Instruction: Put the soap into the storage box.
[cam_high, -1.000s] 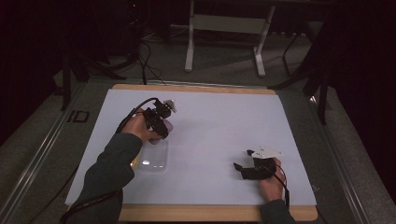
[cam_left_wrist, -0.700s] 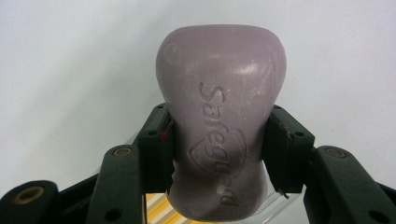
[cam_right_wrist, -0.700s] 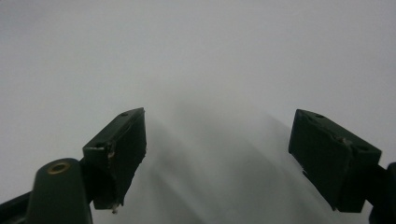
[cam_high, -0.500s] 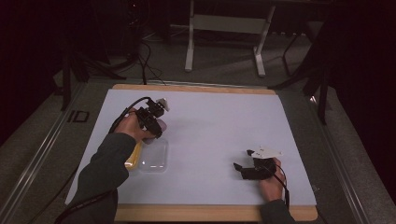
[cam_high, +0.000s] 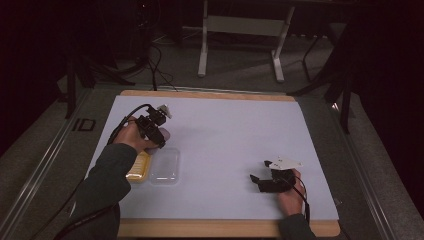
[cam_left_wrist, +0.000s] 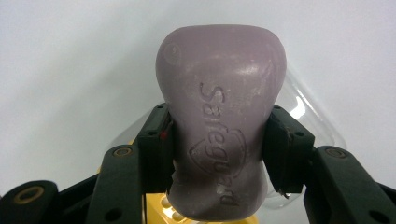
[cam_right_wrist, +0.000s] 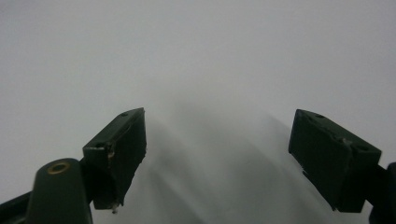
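Soap bar, mauve, embossed: clamped in left gripper (cam_left_wrist: 217, 154), held above the table.
Pads (cam_left_wrist: 156, 147) squeeze the soap (cam_left_wrist: 219, 116) at its waist; yellow tray (cam_high: 138, 167) and clear lid (cam_high: 166, 165) lie just below. Keep the squeeze steady and lower squarely into the tray. Right gripper (cam_right_wrist: 217, 156): jaws apart, empty, resting on the white mat (cam_high: 225, 130).

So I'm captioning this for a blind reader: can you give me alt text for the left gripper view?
A pale purple bar of soap stamped "Safeguard" is clamped upright between the two black jaws of the left gripper. Behind it, on the white table, lie a clear plastic lid and part of a yellow soap dish.
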